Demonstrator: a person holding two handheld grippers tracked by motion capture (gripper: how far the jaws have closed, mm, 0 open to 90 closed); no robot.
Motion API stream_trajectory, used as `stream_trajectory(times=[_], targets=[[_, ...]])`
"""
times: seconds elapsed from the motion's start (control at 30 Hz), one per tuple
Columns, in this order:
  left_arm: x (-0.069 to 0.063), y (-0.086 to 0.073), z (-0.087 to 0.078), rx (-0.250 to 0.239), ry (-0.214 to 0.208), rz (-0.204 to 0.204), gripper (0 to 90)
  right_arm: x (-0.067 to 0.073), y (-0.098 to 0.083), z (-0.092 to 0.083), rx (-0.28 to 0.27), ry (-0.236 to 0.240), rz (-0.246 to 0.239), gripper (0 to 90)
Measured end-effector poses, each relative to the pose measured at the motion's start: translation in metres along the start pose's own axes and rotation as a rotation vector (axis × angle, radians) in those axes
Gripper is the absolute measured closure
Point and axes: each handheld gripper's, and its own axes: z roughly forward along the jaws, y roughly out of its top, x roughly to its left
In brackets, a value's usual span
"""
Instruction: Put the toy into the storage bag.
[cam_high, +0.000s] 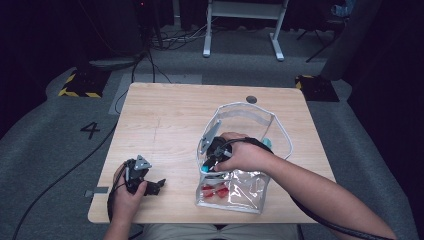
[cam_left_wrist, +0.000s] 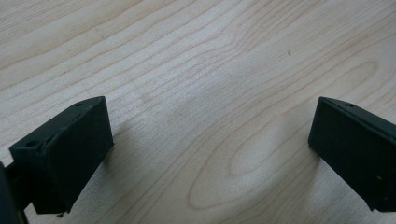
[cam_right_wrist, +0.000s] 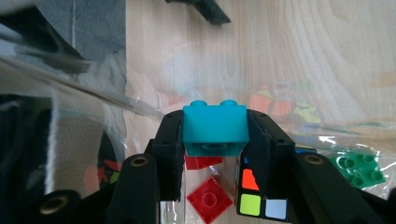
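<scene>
High view: clear bag (cam_high: 250, 125) on table (cam_high: 165, 115); right gripper (cam_high: 212, 157) reaching inside bag; left gripper (cam_high: 150, 186) left of bag, low over bare wood.

Left gripper view: jaws spread wide, nothing between.

Right gripper view: jaws clamped on one teal brick (cam_right_wrist: 215, 126), held above bag floor; likely light, rigid, smooth-sided, best gripped on flat sides. Below: two red bricks (cam_right_wrist: 209, 198), one green brick (cam_right_wrist: 358, 169), one colour cube (cam_right_wrist: 259, 196).
</scene>
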Motion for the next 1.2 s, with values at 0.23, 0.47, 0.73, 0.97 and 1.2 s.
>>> stream_trajectory(times=[0.23, 0.47, 0.73, 0.97, 1.2], targets=[[0.000, 0.000, 0.000, 0.000, 0.000, 0.000, 0.0, -0.003, -0.001, 0.008, 0.048, 0.031, 0.007, 59.4], [0.000, 0.000, 0.000, 0.001, 0.000, 0.002, 0.0, -0.006, -0.002, 0.016, 0.090, 0.046, 0.011, 59.4], [0.000, 0.000, 0.000, 0.000, 0.000, 0.000, 0.0, -0.006, -0.002, 0.016, 0.084, 0.044, 0.013, 59.2], [0.000, 0.000, 0.000, 0.000, 0.000, 0.000, 0.0, -0.006, -0.001, 0.003, 0.032, 0.028, 0.041, 51.2], [0.000, 0.000, 0.000, 0.000, 0.000, 0.000, 0.0, -0.011, -0.002, -0.046, -0.124, -0.086, 0.054, 49.3]])
